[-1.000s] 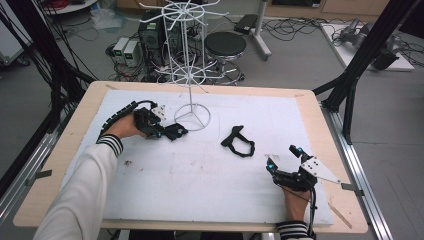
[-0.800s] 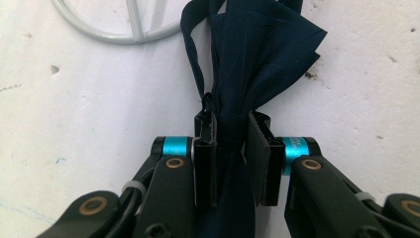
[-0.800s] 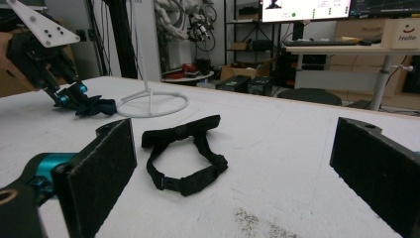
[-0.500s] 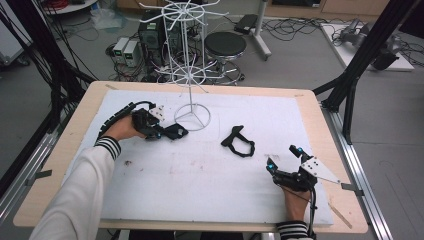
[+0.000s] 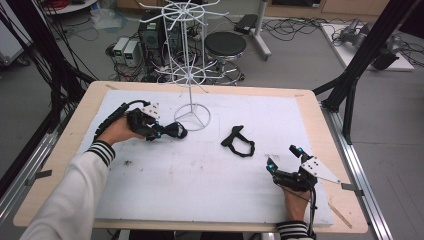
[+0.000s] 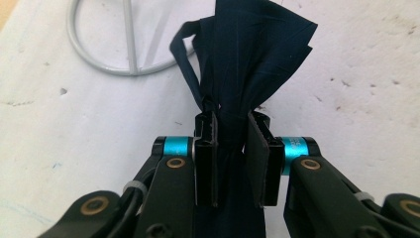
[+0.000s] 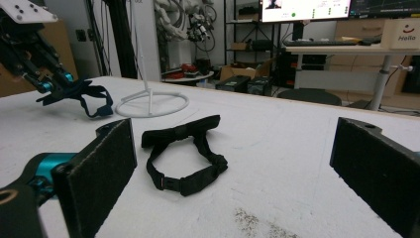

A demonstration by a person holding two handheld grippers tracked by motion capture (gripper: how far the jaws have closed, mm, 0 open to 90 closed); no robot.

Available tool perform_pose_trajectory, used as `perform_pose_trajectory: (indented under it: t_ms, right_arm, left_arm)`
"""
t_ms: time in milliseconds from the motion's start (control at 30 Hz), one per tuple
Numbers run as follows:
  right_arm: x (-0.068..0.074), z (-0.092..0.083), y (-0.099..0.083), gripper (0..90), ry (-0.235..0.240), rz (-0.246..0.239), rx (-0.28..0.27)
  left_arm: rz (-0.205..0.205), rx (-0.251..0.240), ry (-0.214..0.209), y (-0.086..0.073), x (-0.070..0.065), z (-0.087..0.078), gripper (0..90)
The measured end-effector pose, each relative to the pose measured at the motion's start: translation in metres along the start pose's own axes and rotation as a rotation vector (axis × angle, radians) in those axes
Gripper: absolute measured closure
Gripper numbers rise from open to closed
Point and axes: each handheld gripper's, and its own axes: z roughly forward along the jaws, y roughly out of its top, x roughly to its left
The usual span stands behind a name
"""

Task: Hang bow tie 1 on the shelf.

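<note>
The left gripper (image 5: 162, 131) sits at the middle left of the high view, and its jaws are squeezed tight on a dark blue bow tie (image 6: 247, 59). In the left gripper view the cloth is pinched at its middle and fans out toward the top of the picture, with its thin strap looping off to the left. The tie's long way runs straight along the jaws.

Just past the tie, toward the upper left of that view, is the round base of the white wire rack (image 5: 192, 118) (the rack's hooks are high up, near the top of the high view). So the rack is right beside this claw, and I think the tie must go up to reach a hook.

The right gripper (image 5: 285, 161) is at the lower right, jaws wide apart and holding nothing. A black bow tie (image 5: 239, 142) lies flat up and left of it, nearer to this hand.
</note>
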Motion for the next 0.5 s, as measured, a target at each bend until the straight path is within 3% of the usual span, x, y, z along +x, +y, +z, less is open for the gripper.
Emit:
perform_pose_trajectory:
  t_ms: [67, 233, 500]
  right_arm:
    - [0.0, 0.0, 0.0, 3.3, 0.0, -0.005, 0.0]
    - [0.0, 0.0, 0.0, 3.3, 0.0, -0.005, 0.002]
    - [0.0, 0.0, 0.0, 3.3, -0.001, -0.013, 0.001]
  left_arm:
    - [-0.047, -0.052, 0.001, -0.003, -0.002, -0.004, 75.2]
    - [-0.093, -0.152, 0.01, -0.008, -0.002, -0.019, 75.1]
    - [-0.134, -0.235, 0.014, -0.015, -0.003, -0.035, 75.2]
